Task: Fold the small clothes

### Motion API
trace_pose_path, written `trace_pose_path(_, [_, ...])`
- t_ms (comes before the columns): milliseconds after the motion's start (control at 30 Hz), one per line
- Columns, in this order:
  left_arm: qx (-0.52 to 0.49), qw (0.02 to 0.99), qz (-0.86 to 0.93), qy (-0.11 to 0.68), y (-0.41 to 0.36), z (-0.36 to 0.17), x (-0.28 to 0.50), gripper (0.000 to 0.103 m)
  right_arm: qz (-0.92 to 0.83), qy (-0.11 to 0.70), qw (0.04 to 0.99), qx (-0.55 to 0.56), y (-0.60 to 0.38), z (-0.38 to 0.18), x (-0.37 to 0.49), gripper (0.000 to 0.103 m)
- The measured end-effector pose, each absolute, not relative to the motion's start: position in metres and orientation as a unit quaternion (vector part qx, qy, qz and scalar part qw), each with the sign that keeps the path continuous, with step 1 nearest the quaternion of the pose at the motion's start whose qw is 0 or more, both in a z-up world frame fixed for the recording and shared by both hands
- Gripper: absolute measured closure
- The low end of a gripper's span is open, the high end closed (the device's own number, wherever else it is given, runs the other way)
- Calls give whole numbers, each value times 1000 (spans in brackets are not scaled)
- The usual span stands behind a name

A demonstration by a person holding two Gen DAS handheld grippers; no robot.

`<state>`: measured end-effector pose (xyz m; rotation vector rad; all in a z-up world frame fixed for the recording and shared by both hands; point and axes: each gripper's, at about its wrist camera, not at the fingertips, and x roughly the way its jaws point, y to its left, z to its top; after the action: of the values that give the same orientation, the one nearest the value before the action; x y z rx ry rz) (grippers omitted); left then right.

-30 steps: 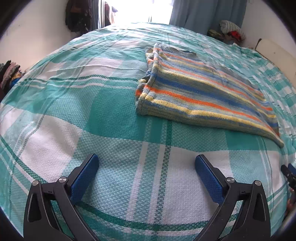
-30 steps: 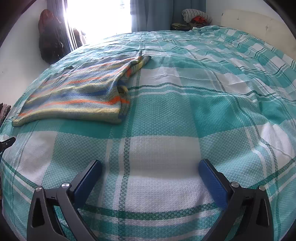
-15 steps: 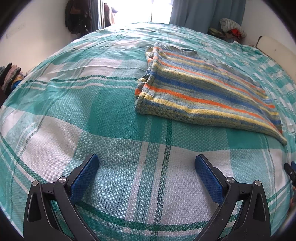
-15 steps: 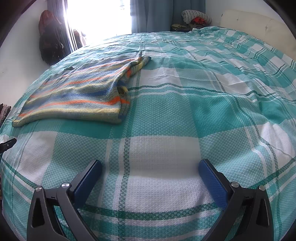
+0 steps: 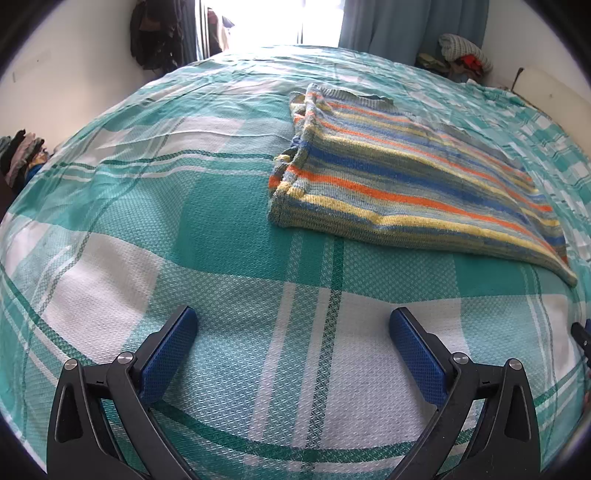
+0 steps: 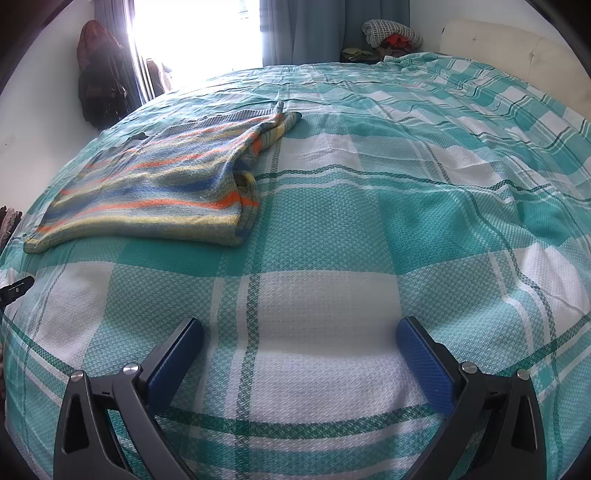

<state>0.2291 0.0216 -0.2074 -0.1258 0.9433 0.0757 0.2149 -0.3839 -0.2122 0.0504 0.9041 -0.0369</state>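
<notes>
Striped knit, folded: a small sweater in blue, orange, yellow and grey-green bands lies flat on the teal-and-white checked bedspread. Left wrist view: sweater sits upper right of centre, its thick folded edge toward frame centre, its long lower edge running down to the right edge of the frame. Left gripper low in the frame, jaws spread wide, nothing between the blue pads, bare bedspread beneath. Well apart from the sweater. Small dark piece of the other tool at far right edge. Curtain and bright window at top; pile of clothes upper right.

Right wrist view: same sweater now left of centre, folded edge facing frame centre, loose layers showing along that side. Right gripper at bottom, jaws wide apart, holding nothing, over a white check of the bedspread. Padded headboard upper right.
</notes>
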Motion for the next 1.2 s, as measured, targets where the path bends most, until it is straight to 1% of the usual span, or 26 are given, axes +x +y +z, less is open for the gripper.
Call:
trace_pose_path(667, [-61,890,36,451,23,-208,231,0,-21,438,898,20,-382,-213,217,0])
trace_pose_path(800, [-46,887,45,457,20,-202,231,1,-21,438,898,20,-382,-214,217,0])
trace_pose_path(833, [-35,884,52,463,17,-197,229,3,-21,439,898,19,-382,-214,217,0])
trace_pose_path(900, [-17,888,38,458,-1,-179,217,3,-20,441,897,21,-382,-214,217,0])
trace_pose_path(967, [1,902,-25,431,-33,-161,203,3,-15,450,892,29,-385,-210,218,0])
trace_pose_path(1067, [83,907,-137,390,-103,-138,200,3,13,462,884,73,-398,-197,217,0])
trace_pose_path(1133, [126,898,-203,369,-152,-129,207,3,45,459,875,149,-422,-182,224,1])
trace_pose_path(1200, [155,884,-254,360,-201,-128,223,3,67,454,866,199,-446,-167,242,1])
